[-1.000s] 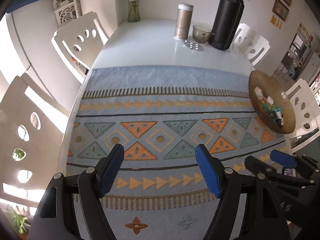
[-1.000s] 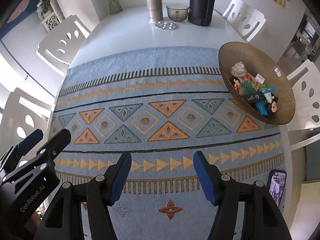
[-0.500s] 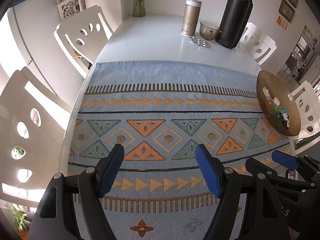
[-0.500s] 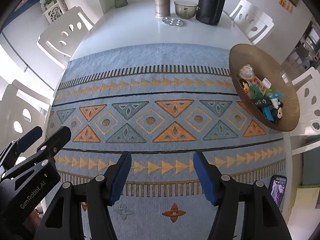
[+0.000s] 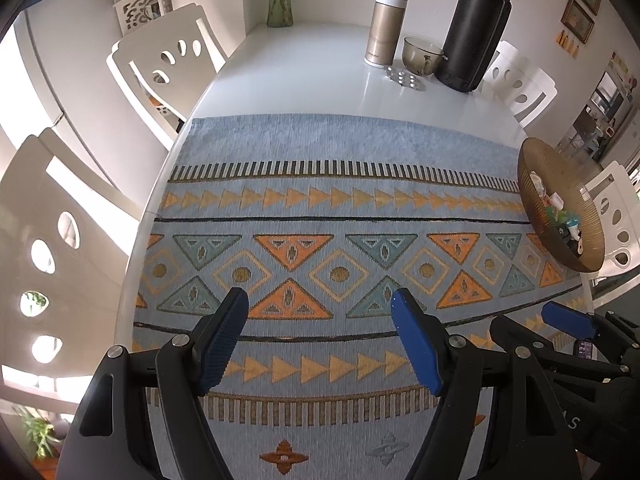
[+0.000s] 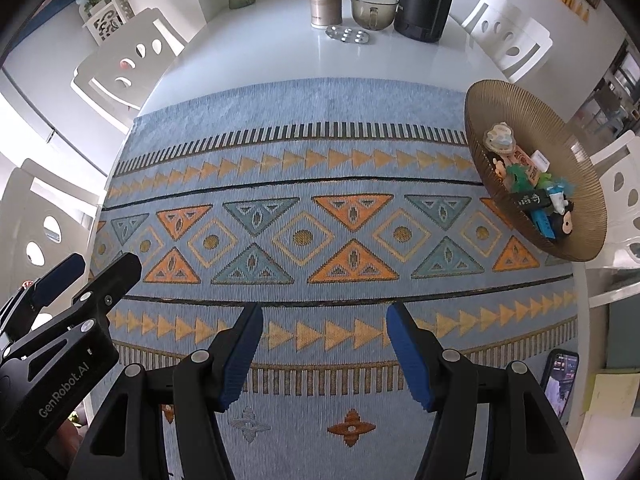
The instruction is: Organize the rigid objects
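Across the patterned blue mat [image 6: 320,152] you hold the left gripper [image 5: 320,336] and right gripper [image 6: 324,344] half-open and empty, while the toy-filled brown bowl [image 6: 576,152] at right overhangs the table edge, liable to tip if nudged.

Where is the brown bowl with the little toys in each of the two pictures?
Left wrist view: the brown bowl sits at the far right edge, on the patterned mat's right end.
Right wrist view: the brown bowl is bigger, upper right, its toys easy to see.
Shared landmark: the tall black flask at the table's far end, beside the glass cup.
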Motion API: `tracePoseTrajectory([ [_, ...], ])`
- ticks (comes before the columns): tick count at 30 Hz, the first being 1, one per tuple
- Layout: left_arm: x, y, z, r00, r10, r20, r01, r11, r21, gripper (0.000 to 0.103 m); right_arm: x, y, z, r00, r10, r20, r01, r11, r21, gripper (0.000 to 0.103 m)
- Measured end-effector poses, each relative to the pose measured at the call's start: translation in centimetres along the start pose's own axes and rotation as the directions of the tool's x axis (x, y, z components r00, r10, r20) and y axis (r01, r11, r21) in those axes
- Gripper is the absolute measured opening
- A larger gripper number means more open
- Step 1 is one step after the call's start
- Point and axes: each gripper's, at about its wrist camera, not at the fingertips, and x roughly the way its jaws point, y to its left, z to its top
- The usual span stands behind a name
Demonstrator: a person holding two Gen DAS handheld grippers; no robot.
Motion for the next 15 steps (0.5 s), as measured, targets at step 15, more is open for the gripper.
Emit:
tracePoseTrajectory([
  [15, -0.11, -0.17, -0.12, 1.000, 0.002, 0.004, -0.002, 1.000, 0.008, 0.072, 0.09, -0.07, -0.04, 1.000, 0.005, -0.001, -0.005, 1.000, 0.001, 0.063],
])
